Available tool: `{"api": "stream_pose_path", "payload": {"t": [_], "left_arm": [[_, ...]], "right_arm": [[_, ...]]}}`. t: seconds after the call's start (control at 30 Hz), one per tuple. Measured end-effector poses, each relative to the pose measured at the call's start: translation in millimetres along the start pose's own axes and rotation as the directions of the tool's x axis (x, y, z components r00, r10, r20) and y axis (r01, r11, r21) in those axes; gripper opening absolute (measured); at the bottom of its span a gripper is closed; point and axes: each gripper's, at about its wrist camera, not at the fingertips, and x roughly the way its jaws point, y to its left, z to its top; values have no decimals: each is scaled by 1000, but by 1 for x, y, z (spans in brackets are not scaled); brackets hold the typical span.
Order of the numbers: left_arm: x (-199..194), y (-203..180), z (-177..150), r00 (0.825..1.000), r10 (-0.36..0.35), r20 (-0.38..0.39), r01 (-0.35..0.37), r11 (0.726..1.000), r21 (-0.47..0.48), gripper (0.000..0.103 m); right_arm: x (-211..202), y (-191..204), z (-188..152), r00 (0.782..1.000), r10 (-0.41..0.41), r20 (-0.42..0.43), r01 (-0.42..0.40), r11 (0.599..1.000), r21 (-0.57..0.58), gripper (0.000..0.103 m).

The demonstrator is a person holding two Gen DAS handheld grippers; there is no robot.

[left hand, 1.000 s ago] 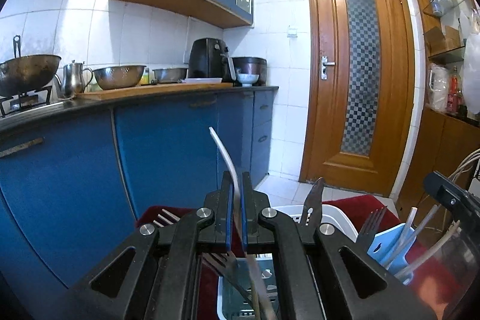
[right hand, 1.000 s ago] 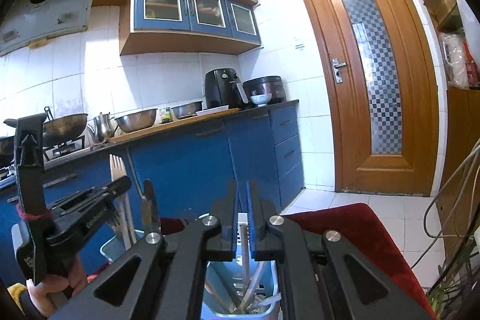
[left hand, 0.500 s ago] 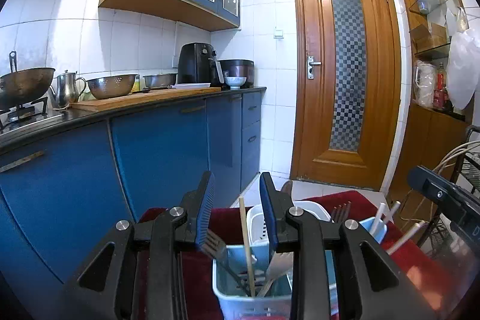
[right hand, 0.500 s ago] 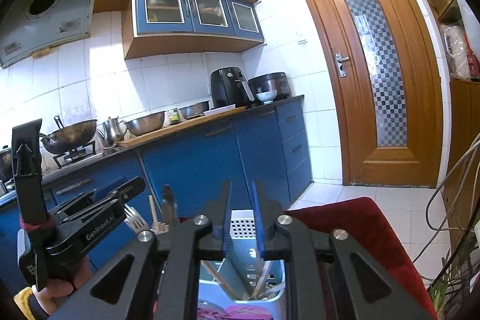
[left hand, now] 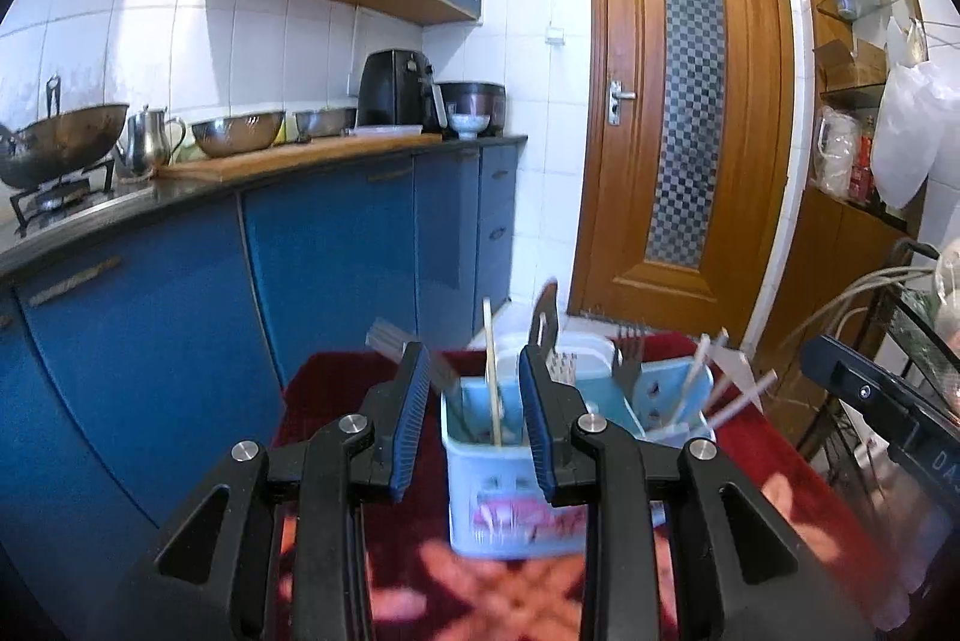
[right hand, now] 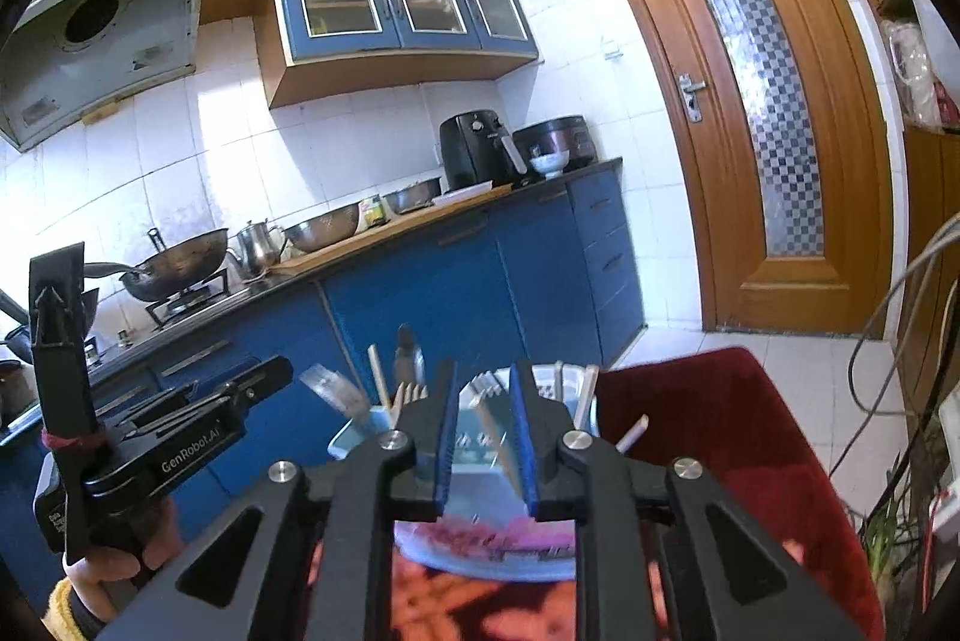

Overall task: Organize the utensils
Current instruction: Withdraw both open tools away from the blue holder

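cabinets in blue run along the wall on my left, and a wooden door stands ahead beyond them. below me a red cloth covers the table, and on it sits a pale blue utensil holder, straight ahead of both my tongs. forks, a dark-handled tool and white sticks stand upright in its compartments. one thin wooden chopstick rises from the near compartment. my left gripper is parted with nothing between the pads; the chopstick shows in the gap but farther off, untouched. my right gripper has just been opening a little, jaws slightly apart and gripping nothing, the holder seen past them.
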Motion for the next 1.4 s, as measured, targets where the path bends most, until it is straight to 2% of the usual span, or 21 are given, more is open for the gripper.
{"api": "stream_pose_path", "payload": {"t": [0.17,0.37,0.63,0.87,1.07,1.4], "left_arm": [[-15,1,-28,997,-14,-70,12,999,-35,31],[-16,2,-65,990,-35,-138,27,998,-64,31],[-3,3,-108,977,-62,-206,44,995,-89,31],[12,-2,-124,971,-53,-234,39,997,-66,31],[19,-6,-130,965,-45,-258,34,998,-50,33],[20,-5,-133,967,-28,-253,18,999,-43,34]], "right_arm": [[-13,9,-18,998,32,-48,-33,999,-16,28],[-21,15,-47,996,6,-87,-9,999,-37,29],[-22,17,-83,991,-56,-121,48,996,-68,38],[-18,15,-107,984,-110,-140,97,990,-99,55],[-12,9,-117,979,-128,-156,115,989,-93,64],[-11,3,-121,975,-157,-156,145,986,-85,67]]}}
